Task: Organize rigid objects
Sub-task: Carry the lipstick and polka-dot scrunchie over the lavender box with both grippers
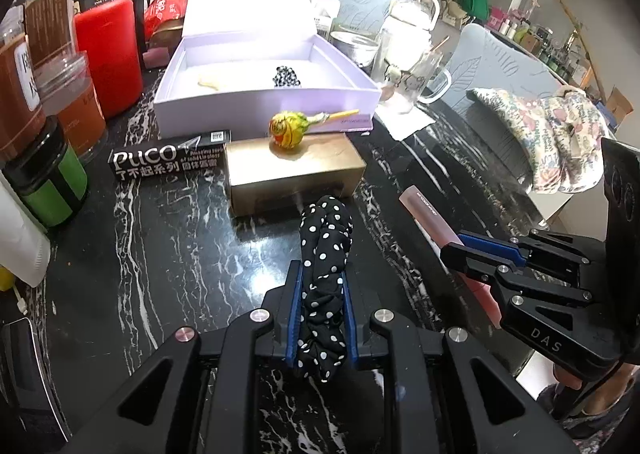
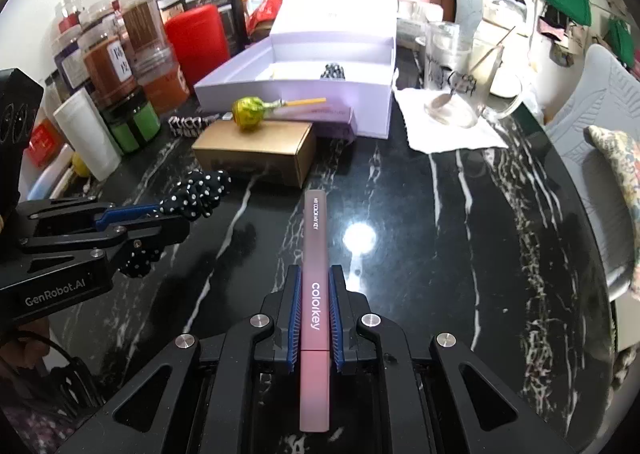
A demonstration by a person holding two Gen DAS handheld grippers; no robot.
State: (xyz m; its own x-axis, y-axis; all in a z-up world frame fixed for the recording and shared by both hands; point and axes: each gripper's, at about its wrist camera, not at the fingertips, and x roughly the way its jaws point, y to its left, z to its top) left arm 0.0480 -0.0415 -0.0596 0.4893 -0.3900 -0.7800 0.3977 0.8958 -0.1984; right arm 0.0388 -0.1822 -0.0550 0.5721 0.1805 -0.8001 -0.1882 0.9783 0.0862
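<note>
Your left gripper (image 1: 320,290) is clamped on the polka-dot scrunchie (image 1: 326,254), held above the black marble table (image 1: 160,254). Your right gripper (image 2: 315,294) grips the pink colorkey stick (image 2: 315,294) lengthwise (lettering facing up). Farther off, a lollipop (image 1: 286,129) lies on the gold box (image 1: 296,174), just in front of the open lavender box (image 1: 264,110).

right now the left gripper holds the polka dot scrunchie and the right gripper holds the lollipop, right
Not quite. The right gripper holds the pink colorkey stick, as the right wrist view shows; the lollipop lies on the gold box. The left gripper does hold the polka dot scrunchie.
</note>
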